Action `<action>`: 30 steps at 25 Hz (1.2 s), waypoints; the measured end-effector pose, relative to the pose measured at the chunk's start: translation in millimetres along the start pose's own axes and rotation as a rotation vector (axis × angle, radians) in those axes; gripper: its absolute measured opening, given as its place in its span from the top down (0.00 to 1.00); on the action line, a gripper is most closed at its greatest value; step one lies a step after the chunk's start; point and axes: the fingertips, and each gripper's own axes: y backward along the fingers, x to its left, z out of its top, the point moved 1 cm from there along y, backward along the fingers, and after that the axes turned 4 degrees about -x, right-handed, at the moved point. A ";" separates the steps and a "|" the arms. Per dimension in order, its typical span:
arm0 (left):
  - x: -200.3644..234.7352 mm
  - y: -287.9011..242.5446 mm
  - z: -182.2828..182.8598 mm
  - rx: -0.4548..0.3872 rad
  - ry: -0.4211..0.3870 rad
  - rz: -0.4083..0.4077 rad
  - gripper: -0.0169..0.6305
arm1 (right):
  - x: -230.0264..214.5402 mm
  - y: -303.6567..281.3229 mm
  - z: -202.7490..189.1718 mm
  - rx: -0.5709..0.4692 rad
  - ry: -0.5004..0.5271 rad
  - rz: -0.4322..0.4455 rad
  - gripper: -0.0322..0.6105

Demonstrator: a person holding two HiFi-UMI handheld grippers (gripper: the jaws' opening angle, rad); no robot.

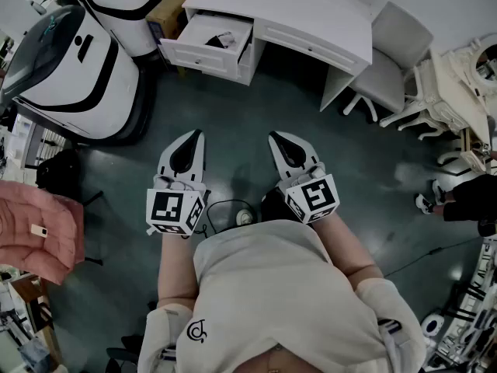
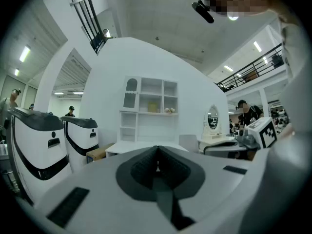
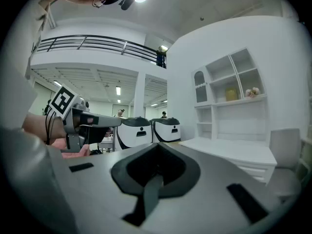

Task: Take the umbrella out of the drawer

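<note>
Head view: L gripper (image 1: 195, 135) & R gripper (image 1: 276, 137) are held side by side, level, over the dark floor, both w/ jaws together & nothing in them. Well ahead, the white desk's (image 1: 311, 8) drawer (image 1: 203, 57) stands pulled out w/ the dark umbrella (image 1: 220, 41) lying inside. Left gripper view: jaws pressed together, empty, pointing twd the desk, w/ white shelves (image 2: 148, 104) behind it & two white-black machines (image 2: 36, 140) at left; right gripper view: jaws likewise closed on nothing, L gripper showing at left, desk at right.
</note>
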 end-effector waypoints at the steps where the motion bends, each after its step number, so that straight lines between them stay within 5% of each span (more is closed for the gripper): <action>1: -1.5 0.0 -0.6 0.001 -0.004 -0.004 0.95 | 0.9 0.9 -0.9 0.001 0.000 0.002 0.94; 21: -0.9 2.4 -6.0 0.025 -0.016 -0.047 0.95 | 3.9 -7.8 -4.9 0.015 -0.075 -0.021 0.94; 30: 35.3 -20.2 -25.7 0.066 -0.004 -0.009 0.95 | -4.6 -61.9 -26.9 0.044 -0.107 0.028 0.94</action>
